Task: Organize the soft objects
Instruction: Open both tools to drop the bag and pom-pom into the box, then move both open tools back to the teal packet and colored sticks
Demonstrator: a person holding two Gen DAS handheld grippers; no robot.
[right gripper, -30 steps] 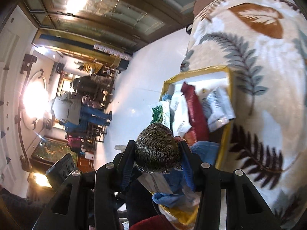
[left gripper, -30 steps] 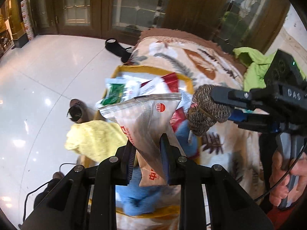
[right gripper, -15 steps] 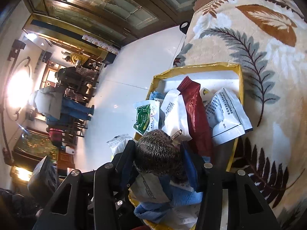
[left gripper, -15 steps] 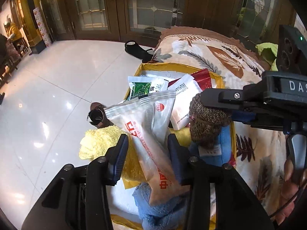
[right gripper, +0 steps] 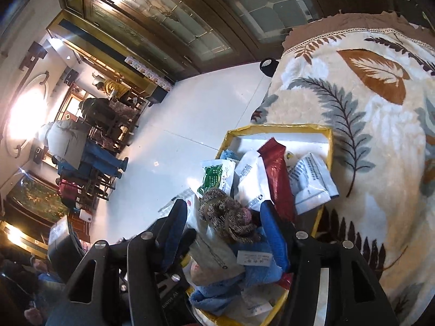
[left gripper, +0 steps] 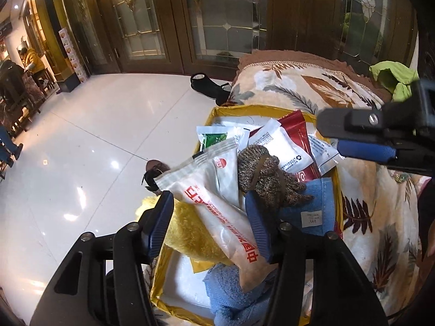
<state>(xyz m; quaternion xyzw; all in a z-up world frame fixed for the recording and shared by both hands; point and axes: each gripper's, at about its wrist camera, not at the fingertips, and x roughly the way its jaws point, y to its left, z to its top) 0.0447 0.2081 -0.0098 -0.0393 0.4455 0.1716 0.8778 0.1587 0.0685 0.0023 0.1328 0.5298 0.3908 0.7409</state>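
Lay between both wide-spread, empty pairs of jaws: white packet (left gripper: pixel 217 212) slanting lengthwise inside left gripper (left gripper: pixel 209 222), knitted bundle (right gripper: pixel 228 217) seemingly released inside right gripper (right gripper: pixel 224 231), in 1 yellow-rimmed box (right gripper: pixel 274 127).

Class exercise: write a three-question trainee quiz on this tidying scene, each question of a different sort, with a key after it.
1. True or false: the right gripper is clamped on the knitted brown bundle.
2. Multiple choice: the yellow-rimmed box rests on A) the tiled floor, B) the leaf-print blanket, C) a chair.
3. Fill in: the white packet with red print lies between the open fingers of the ____ gripper.

Key: 1 false; 2 B; 3 left.
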